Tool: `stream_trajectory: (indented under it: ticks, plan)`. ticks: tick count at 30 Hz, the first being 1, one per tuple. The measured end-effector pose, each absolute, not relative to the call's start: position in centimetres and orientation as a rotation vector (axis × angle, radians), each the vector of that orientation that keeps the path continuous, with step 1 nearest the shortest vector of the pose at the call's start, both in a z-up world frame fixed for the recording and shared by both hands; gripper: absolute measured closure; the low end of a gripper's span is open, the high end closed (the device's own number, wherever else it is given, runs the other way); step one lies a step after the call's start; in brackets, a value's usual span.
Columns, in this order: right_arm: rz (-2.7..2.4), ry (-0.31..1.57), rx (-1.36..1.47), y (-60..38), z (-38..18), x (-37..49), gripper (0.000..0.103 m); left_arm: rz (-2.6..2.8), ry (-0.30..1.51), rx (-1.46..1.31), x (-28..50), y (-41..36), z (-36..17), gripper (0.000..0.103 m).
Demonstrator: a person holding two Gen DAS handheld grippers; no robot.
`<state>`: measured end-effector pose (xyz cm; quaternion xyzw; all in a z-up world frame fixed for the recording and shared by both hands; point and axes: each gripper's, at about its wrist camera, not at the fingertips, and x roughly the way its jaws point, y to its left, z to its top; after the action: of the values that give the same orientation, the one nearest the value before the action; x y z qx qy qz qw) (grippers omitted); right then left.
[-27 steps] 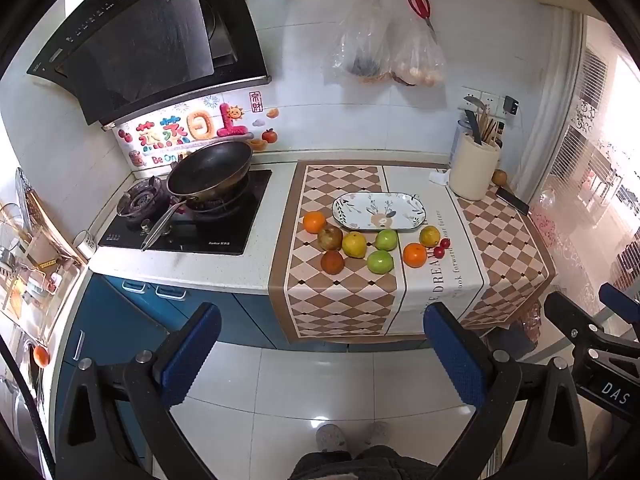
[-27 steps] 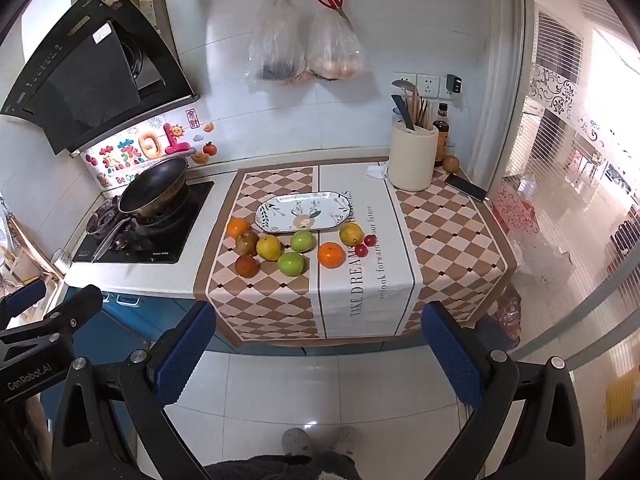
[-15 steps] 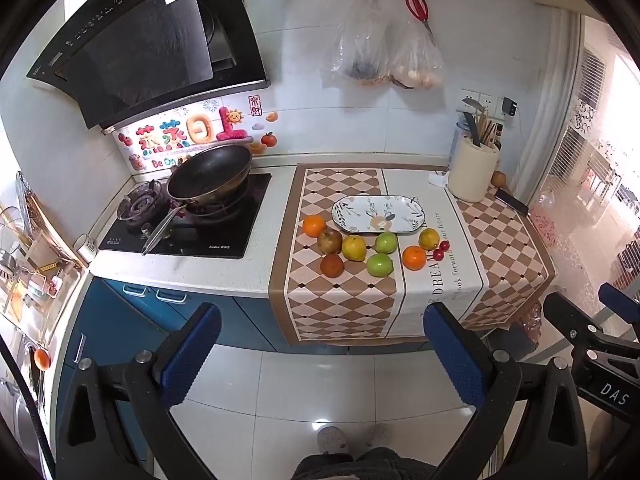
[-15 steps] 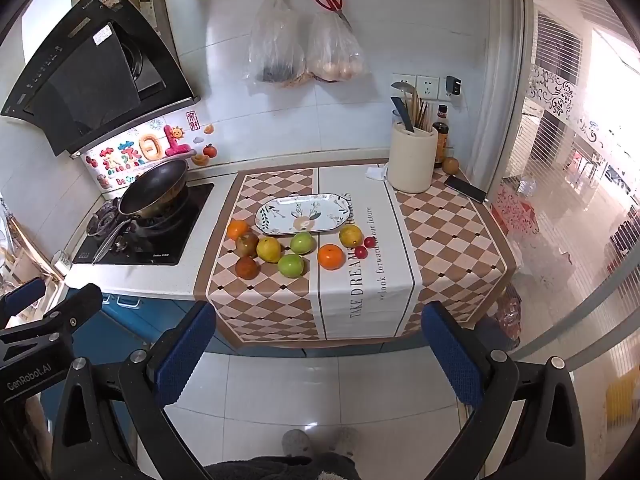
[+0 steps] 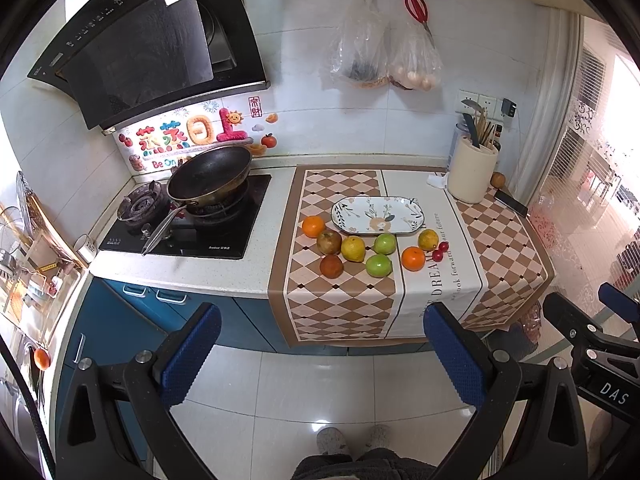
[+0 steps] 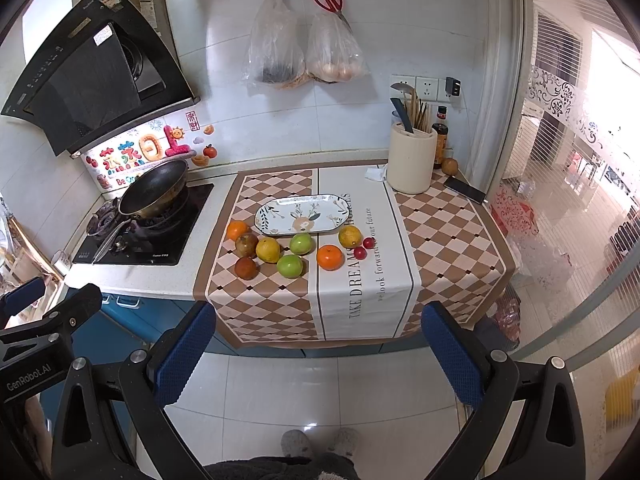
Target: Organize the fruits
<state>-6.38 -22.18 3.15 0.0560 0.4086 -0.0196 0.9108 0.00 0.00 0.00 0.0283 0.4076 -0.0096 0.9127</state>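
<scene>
Counter and fruit are seen slightly lower and a bit nearer in both views vs 0.9 s ago; otherwise nothing on the cloth is moved. Both claws are kept back over the floor, well apart from the counter, same as before.

Left gripper [image 5: 322, 354]: jaws are spread wide, nothing is held or touched; blue pads [image 5: 191, 354] are seen at lower left and lower right of the left wrist view. Right gripper [image 6: 318, 350]: also spread wide, empty, no contact w/ anything. Its body is caught at the right edge of the left view, and the left one's at the left edge of the right view.

Fruit is laid out mid-frame on the checkered cloth [image 5: 340, 300], just below the patterned plate [image 5: 378, 220], which holds nothing. Row nearest the plate, left to right in the left view: orange [image 5: 313, 226], brown fruit [image 5: 329, 241], yellow fruit [image 5: 353, 249], green apple [image 5: 385, 244], second yellow fruit [image 5: 428, 239], w/ two cherry tomatoes [image 5: 440, 251] just beside it. Lower row: dark red-brown fruit [image 5: 331, 266], second green apple [image 5: 378, 265], second orange [image 5: 413, 258].

Wok [image 5: 210, 176] is set on the stove at left-centre. Utensil crock [image 5: 472, 176] is stood at upper right of the cloth, phone [image 5: 511, 203] near it. Two plastic bags [image 5: 384, 52] are hung from the wall rail at top, red scissors [image 5: 416, 8] beside them.
</scene>
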Motion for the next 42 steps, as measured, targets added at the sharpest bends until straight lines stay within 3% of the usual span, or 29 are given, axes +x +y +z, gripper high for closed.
stream_trajectory:
  ticks: [42]
  plan:
    - [-0.036,0.832,0.115,-22.1,3.9,-6.6,0.0,-0.018,0.831,0.057,0.2,-0.8,1.5,0.0]
